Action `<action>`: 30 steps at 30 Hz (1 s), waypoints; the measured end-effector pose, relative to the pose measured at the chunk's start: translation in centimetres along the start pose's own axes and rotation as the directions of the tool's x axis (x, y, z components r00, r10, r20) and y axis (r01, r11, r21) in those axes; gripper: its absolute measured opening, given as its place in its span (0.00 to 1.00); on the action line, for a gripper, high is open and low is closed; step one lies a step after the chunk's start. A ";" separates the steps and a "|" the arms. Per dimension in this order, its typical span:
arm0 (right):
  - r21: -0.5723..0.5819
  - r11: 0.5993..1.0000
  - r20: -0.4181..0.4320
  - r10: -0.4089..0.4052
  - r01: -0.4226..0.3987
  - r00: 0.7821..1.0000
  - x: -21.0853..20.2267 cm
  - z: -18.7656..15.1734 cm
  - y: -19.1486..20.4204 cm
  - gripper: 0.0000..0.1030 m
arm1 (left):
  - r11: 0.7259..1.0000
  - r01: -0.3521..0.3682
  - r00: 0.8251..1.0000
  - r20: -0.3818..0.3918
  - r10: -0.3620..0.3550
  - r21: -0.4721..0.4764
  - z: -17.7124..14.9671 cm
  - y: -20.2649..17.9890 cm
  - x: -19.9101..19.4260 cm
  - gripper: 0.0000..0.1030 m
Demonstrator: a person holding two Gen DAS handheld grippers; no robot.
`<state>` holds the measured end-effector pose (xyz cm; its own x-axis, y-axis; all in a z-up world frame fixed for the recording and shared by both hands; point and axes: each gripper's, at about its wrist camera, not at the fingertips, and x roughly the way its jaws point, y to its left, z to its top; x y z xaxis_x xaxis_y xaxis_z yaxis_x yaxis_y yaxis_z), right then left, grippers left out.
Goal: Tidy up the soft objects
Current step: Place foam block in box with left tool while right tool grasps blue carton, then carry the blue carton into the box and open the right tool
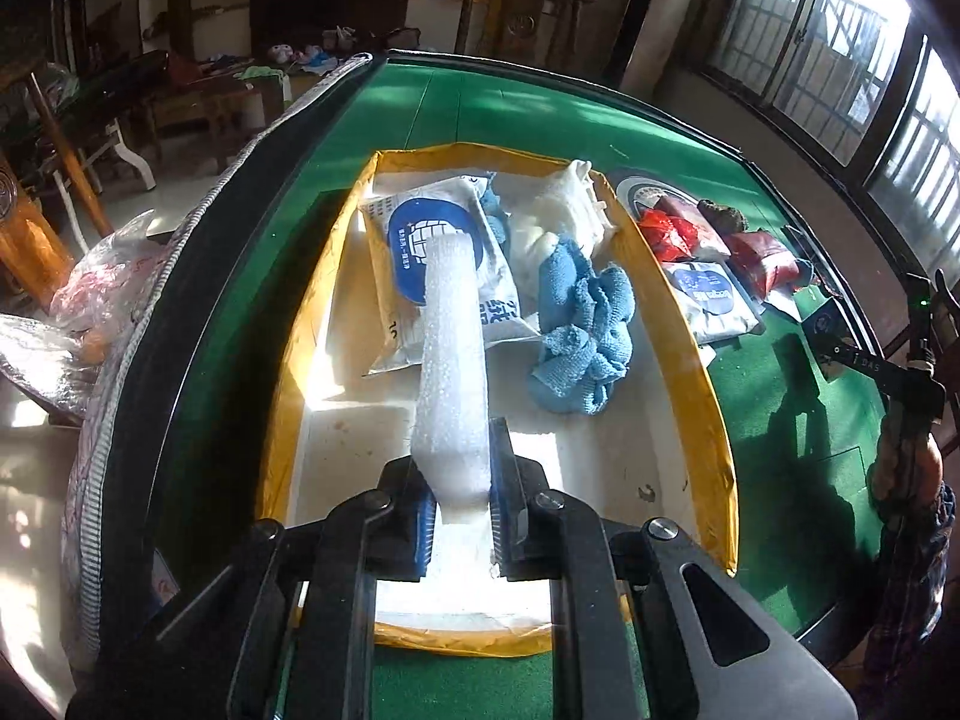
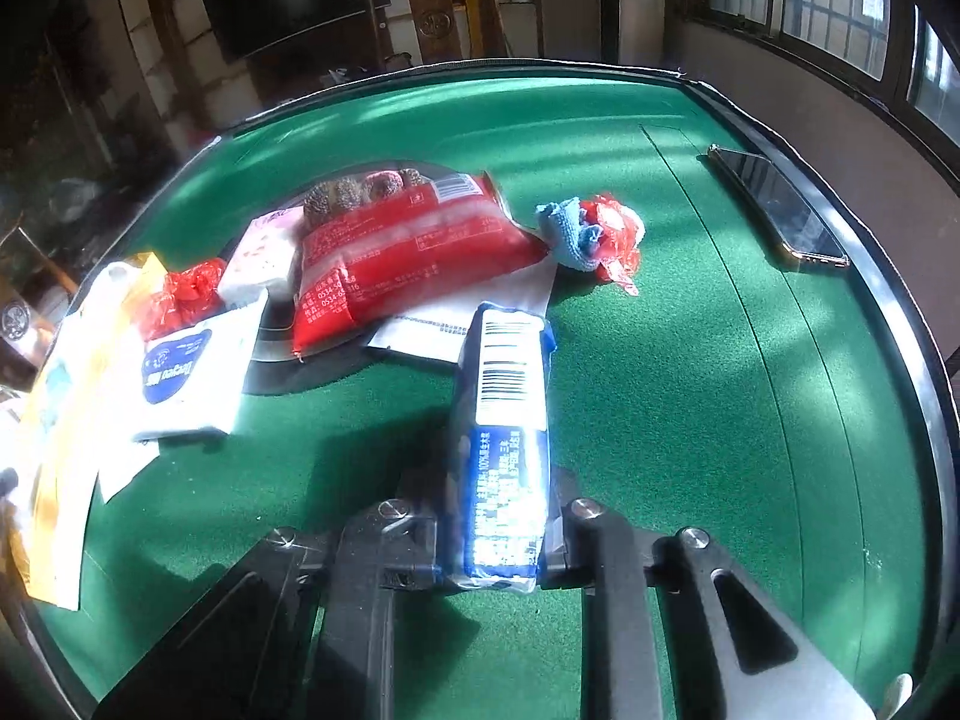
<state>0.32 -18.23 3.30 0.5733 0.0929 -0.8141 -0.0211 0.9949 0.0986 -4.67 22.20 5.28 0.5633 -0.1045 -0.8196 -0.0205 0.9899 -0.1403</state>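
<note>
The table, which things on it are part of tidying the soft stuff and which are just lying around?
Part of the job:
- foam strip held by the left gripper
- blue tissue pack held by the right gripper
- box
- blue cloth
- wipes pack
- red packet

Lying about:
- phone
- paper sheet

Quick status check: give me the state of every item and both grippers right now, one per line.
Left gripper: shut on the white foam strip, held over the box.
Right gripper: shut on the blue tissue pack.
Box: open, part filled.
Blue cloth: crumpled, in the box.
Wipes pack: lying in the box.
Red packet: on the table, not yet boxed.
Phone: flat near the table edge.
</note>
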 end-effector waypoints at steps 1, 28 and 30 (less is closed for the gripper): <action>0.007 1.000 0.005 0.000 0.000 1.000 -0.5 -0.1 0.2 0.17 | 0.999 -0.033 0.999 -0.002 0.033 0.003 0.1 0.0 0.1 0.19; -0.317 0.760 -0.261 0.505 -0.567 0.823 -2.1 -4.9 29.7 0.17 | 0.975 -0.021 0.935 0.342 0.097 -0.220 -5.7 5.1 -10.2 0.62; -0.305 0.763 -0.286 0.497 -0.570 0.819 -0.9 -5.5 30.6 0.17 | 0.976 -0.021 0.930 0.354 0.099 -0.218 -5.9 5.2 -10.4 0.65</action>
<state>-5.33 12.39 3.91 0.2244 0.5821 -0.7815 -0.5931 0.7179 0.3645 -15.50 27.90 9.81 0.8141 0.0351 -0.5797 -0.2119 0.9473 -0.2403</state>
